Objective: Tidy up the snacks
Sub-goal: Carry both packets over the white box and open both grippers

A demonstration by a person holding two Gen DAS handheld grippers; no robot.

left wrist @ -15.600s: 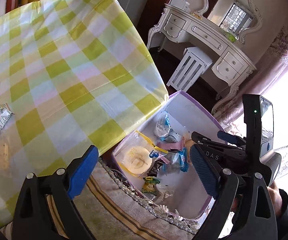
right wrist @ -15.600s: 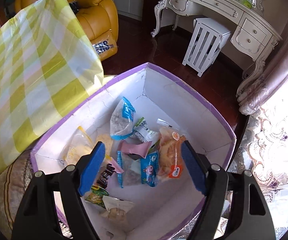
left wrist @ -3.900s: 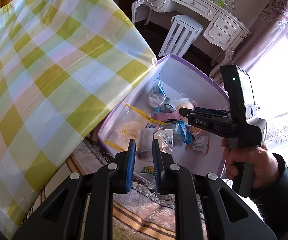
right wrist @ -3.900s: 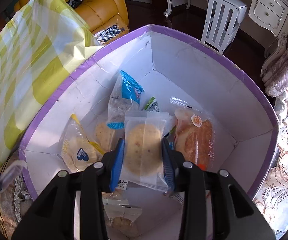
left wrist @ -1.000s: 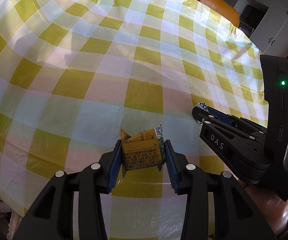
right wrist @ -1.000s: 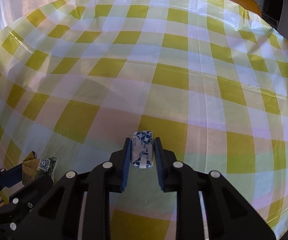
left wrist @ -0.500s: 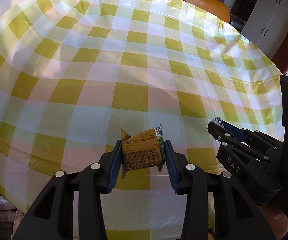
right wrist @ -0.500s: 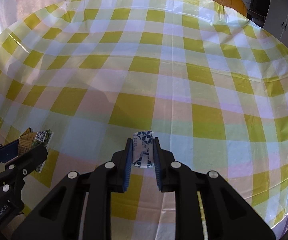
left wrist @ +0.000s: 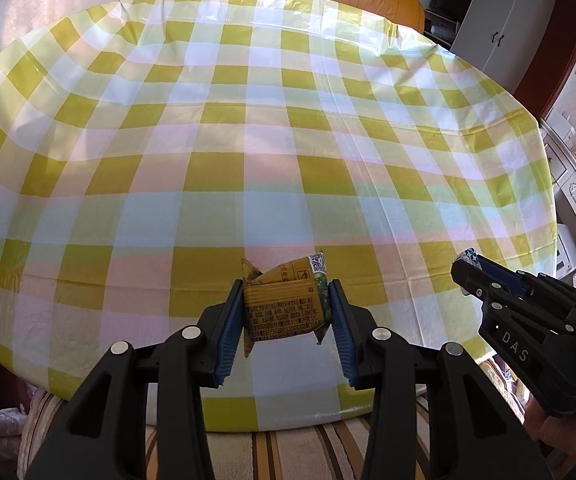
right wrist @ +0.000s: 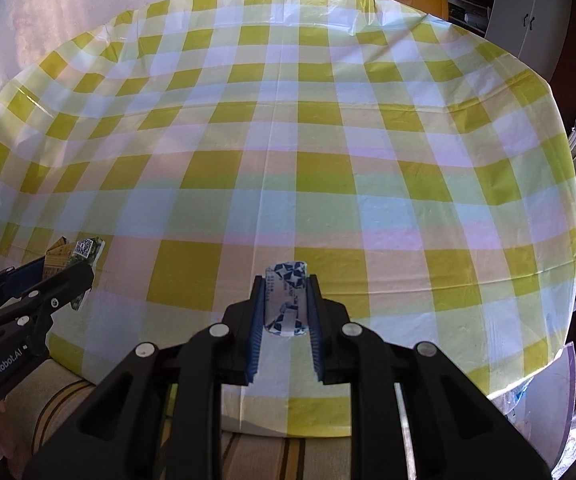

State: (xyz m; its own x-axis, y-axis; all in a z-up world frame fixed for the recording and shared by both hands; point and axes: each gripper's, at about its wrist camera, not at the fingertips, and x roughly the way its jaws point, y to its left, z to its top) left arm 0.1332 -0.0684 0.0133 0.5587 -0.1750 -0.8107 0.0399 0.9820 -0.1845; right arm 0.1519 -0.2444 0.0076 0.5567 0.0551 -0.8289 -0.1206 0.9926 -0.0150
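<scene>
Only R view shows purple box corner by tablecloth.

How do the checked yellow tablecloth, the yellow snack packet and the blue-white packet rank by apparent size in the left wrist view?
1. checked yellow tablecloth
2. yellow snack packet
3. blue-white packet, mostly hidden, so unsure
</scene>
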